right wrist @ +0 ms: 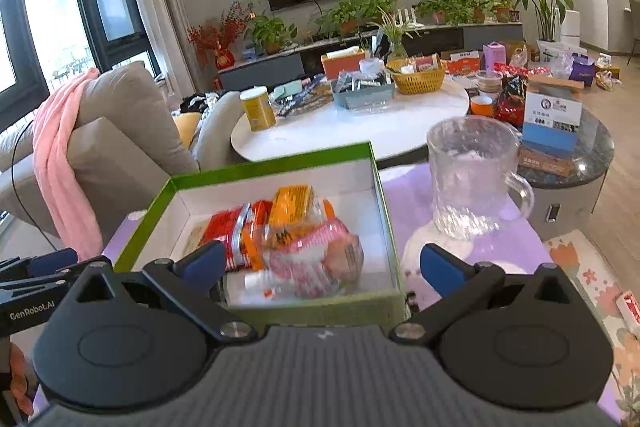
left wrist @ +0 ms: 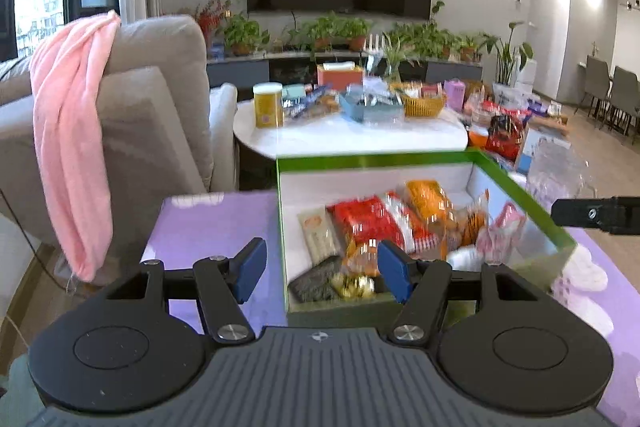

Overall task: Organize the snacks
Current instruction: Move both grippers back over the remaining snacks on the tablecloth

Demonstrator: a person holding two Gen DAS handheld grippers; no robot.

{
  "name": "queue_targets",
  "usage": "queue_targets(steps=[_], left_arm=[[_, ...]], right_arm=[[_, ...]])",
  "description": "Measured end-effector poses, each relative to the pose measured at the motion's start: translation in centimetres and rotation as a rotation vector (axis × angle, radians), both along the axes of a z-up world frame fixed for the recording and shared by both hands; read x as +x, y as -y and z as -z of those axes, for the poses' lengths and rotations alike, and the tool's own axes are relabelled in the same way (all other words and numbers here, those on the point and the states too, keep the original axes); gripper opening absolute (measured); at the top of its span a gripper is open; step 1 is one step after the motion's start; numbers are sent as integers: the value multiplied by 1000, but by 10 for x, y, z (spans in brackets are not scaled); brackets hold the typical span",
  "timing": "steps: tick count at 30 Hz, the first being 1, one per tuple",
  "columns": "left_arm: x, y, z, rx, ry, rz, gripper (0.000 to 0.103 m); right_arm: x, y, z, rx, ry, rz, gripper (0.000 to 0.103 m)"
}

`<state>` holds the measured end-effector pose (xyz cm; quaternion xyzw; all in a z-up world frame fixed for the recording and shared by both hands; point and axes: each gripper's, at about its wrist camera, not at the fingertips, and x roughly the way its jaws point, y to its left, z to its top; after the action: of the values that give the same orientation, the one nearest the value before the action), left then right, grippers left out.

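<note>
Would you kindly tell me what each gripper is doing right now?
Left gripper: open, holding nothing.
Right gripper: open, holding nothing.

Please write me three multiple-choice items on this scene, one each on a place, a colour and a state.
1. Where does the clear ribbed glass mug stand?
A. Inside the box
B. On the purple cloth, right of the box
C. On the round white table

2. What colour is the rim of the open white-lined cardboard box holding the snack packets?
A. Green
B. Red
C. Blue

3. How do the left tool and right tool stand?
A. Both open and empty
B. Left shut on a packet
C. Right shut on the mug

Answers: 1 B, the mug sits on the purple cloth beside the box's right wall. 2 A, a green edge runs round the box. 3 A, the blue pads of each are spread apart with nothing between them.
</note>
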<state>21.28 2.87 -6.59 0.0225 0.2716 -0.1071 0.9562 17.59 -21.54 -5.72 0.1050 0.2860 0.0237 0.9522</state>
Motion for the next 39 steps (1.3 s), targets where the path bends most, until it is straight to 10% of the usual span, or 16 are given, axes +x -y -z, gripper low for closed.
queue_targets(steps=[22, 39], left_arm=[[3, -3, 71, -128, -250, 51, 57], [-84, -17, 69, -178, -275, 97, 57]], right_arm=[[-58, -18, 40, -69, -158, -102, 82], [-78, -18, 46, -49, -187, -96, 82]])
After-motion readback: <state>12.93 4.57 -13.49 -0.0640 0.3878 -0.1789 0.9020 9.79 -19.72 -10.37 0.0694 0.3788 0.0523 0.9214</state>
